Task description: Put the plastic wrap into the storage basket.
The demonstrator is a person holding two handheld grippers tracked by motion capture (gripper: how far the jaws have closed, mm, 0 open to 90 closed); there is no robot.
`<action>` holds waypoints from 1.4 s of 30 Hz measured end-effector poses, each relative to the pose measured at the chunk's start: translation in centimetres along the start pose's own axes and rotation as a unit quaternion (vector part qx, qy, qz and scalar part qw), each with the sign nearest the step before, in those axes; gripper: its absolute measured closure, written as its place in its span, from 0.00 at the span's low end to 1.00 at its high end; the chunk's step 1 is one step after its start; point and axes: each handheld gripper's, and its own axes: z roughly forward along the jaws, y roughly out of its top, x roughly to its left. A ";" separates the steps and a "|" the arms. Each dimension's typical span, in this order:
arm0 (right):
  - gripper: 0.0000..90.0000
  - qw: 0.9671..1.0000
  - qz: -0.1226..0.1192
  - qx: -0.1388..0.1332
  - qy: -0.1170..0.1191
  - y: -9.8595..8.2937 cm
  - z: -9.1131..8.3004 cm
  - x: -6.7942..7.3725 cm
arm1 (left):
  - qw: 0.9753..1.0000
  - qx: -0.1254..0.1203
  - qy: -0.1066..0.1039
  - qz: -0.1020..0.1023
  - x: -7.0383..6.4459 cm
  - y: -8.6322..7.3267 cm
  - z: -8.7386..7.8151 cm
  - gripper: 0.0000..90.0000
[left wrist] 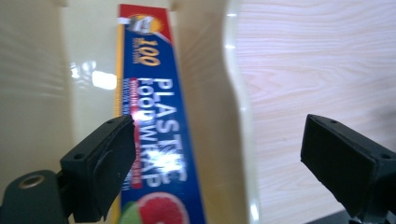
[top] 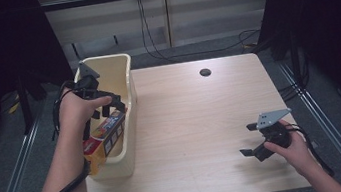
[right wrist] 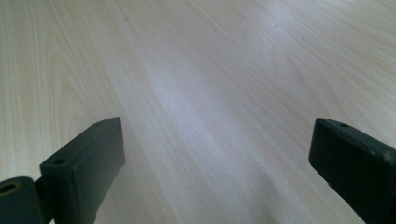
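Observation:
A long box of plastic food wrap (top: 105, 137), blue with yellow and red print, lies slanted inside a cream plastic bin (top: 129, 84) at the table's left edge. My left gripper (top: 108, 107) hovers open over the bin. In the left gripper view the box (left wrist: 156, 126) runs up the middle. One jaw sits inside the bin beside the box. The other jaw hangs outside the bin wall (left wrist: 224, 107), over the table. The left gripper (left wrist: 219, 149) holds nothing. My right gripper (top: 248, 139) rests low at the table's front right, open and empty (right wrist: 215, 149) above bare wood.
The light wooden table (top: 197, 117) has a dark round cable hole (top: 205, 72) near its back edge. Cables trail on the grey floor behind and to the right. Dark curtains flank both sides.

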 end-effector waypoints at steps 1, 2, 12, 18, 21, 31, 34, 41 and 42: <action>0.04 1.000 0.000 0.000 0.000 0.0 0.0 0.0 | 1.000 0.000 0.000 0.000 0.0 0.0 0.0 0.11; 0.04 1.000 -0.001 0.002 0.004 0.0 0.1 0.0 | 1.000 -0.006 -0.001 0.008 -0.5 0.1 -0.1 0.11; 0.04 1.000 -0.003 0.003 0.004 0.0 0.1 0.0 | 0.999 -0.001 -0.018 0.048 -2.7 0.3 0.3 0.08; 0.04 1.000 -0.002 0.004 0.004 0.0 0.1 0.1 | 0.996 0.000 -0.028 0.083 -4.2 0.2 0.3 0.06; 0.04 1.000 -0.004 0.004 0.001 0.1 0.1 0.1 | 0.995 0.000 -0.032 0.095 -4.7 0.2 0.5 0.07; 0.04 1.000 -0.009 0.008 0.003 0.1 0.3 0.2 | 0.986 0.005 -0.052 0.161 -8.3 -0.1 1.9 0.06; 0.04 1.000 -0.008 0.007 0.002 0.1 0.2 0.2 | 0.982 0.007 -0.059 0.178 -9.1 -0.3 2.5 0.07; 0.04 1.000 -0.008 0.007 0.005 0.1 0.2 0.2 | 0.980 0.014 -0.059 0.188 -10.1 -0.8 3.9 0.07; 0.04 1.000 -0.009 0.008 0.004 0.1 0.3 0.2 | 0.979 0.015 -0.065 0.193 -10.3 -1.0 4.3 0.07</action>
